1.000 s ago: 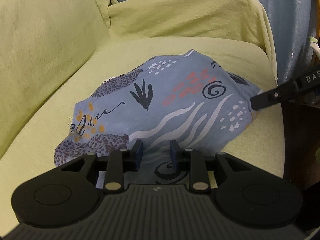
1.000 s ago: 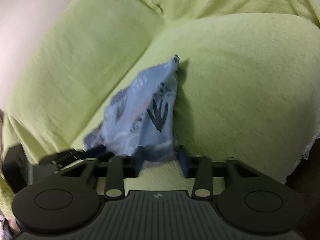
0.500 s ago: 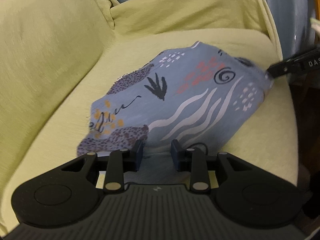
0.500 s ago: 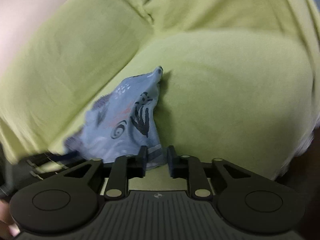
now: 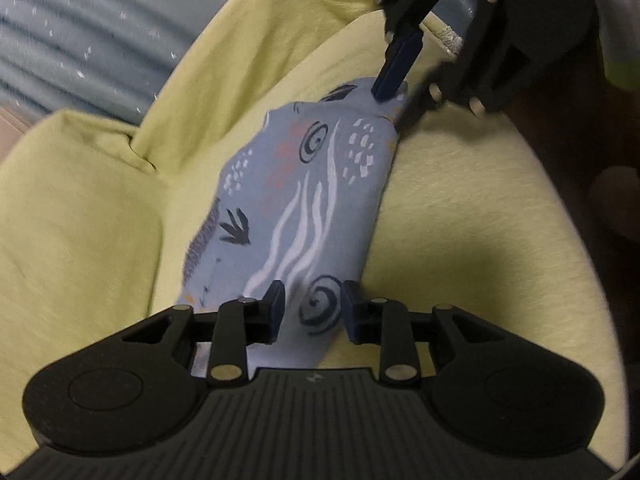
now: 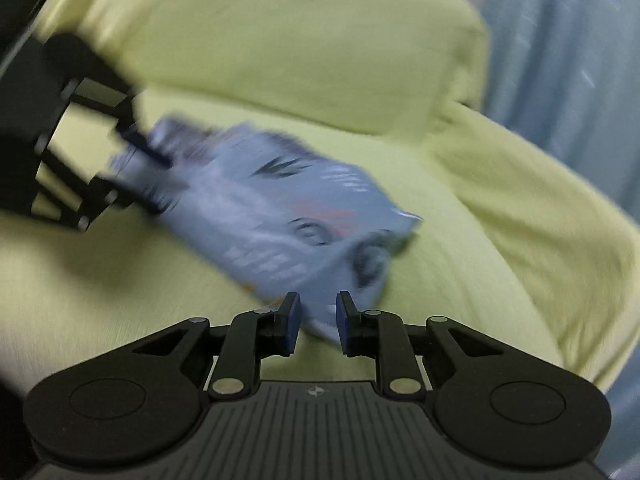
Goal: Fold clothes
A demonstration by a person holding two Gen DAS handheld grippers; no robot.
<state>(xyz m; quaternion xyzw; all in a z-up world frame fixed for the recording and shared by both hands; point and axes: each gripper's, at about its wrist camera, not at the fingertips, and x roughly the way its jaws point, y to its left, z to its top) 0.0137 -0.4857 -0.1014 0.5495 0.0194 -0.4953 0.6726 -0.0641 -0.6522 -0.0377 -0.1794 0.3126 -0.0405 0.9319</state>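
A blue patterned garment [image 5: 304, 200] with white waves, dark spirals and dots is stretched in the air above the green armchair seat [image 5: 460, 248]. My left gripper [image 5: 312, 308] is shut on its near end. My right gripper [image 6: 318, 320] is shut on the other end; in the left wrist view it shows at the top right [image 5: 394, 80], pinching the far corner. In the right wrist view the garment [image 6: 280, 208] is blurred and the left gripper [image 6: 136, 152] holds its far end at the left.
The armchair backrest [image 6: 300, 32] and armrest [image 5: 72, 208] are covered in the same yellow-green cloth. A blue curtain [image 5: 80, 28] hangs behind the chair. A dark edge shows at the far right of the left wrist view.
Both grippers have lifted and swung the garment, so it now hangs stretched lengthwise between them instead of lying spread on the seat. The right gripper's jaws have narrowed onto the cloth.
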